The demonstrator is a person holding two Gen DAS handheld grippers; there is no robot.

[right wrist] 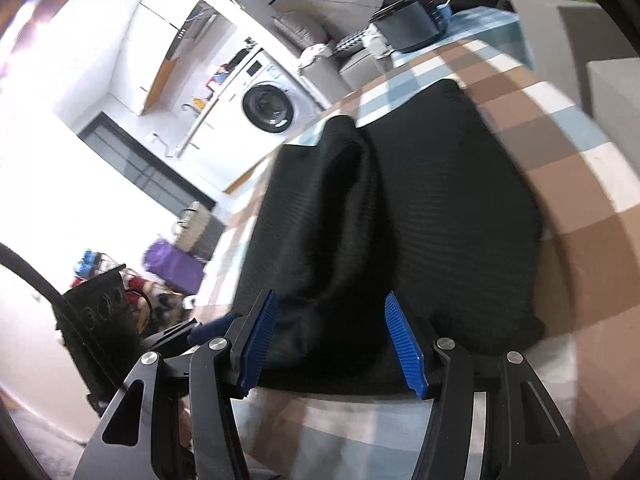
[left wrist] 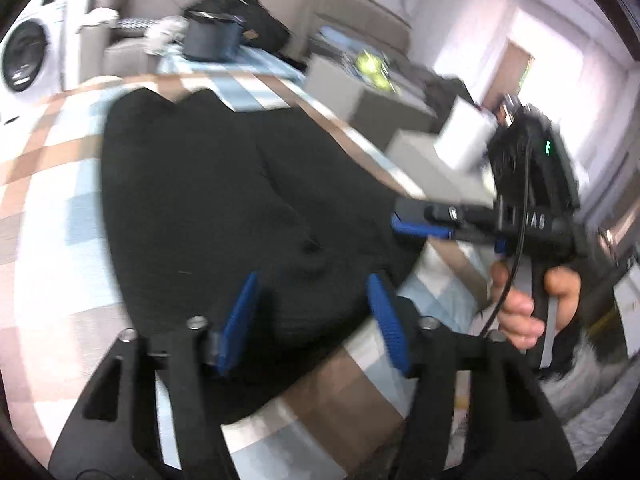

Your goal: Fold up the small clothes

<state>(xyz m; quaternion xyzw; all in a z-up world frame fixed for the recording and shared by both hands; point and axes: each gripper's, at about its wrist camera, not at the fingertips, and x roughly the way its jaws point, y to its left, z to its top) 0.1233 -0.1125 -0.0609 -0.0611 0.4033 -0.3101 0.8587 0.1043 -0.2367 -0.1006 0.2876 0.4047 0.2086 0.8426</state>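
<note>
A black ribbed garment (left wrist: 224, 208) lies spread on a checked cloth (left wrist: 52, 208). My left gripper (left wrist: 312, 284) is open, its blue pads wide apart over the garment's near edge. In the left wrist view the right gripper (left wrist: 424, 228) reaches in from the right to the garment's right edge, held by a hand. In the right wrist view the garment (right wrist: 420, 220) has a raised fold running down its left half. My right gripper (right wrist: 332, 300) is open, its pads either side of the garment's near edge, nothing clamped.
A dark pot (right wrist: 412, 24) and a black bag (left wrist: 240, 20) sit at the far end of the cloth. Grey boxes (left wrist: 360, 92) stand to the right. A washing machine (right wrist: 268, 104) stands beyond, with baskets and clutter (right wrist: 172, 256) on the floor.
</note>
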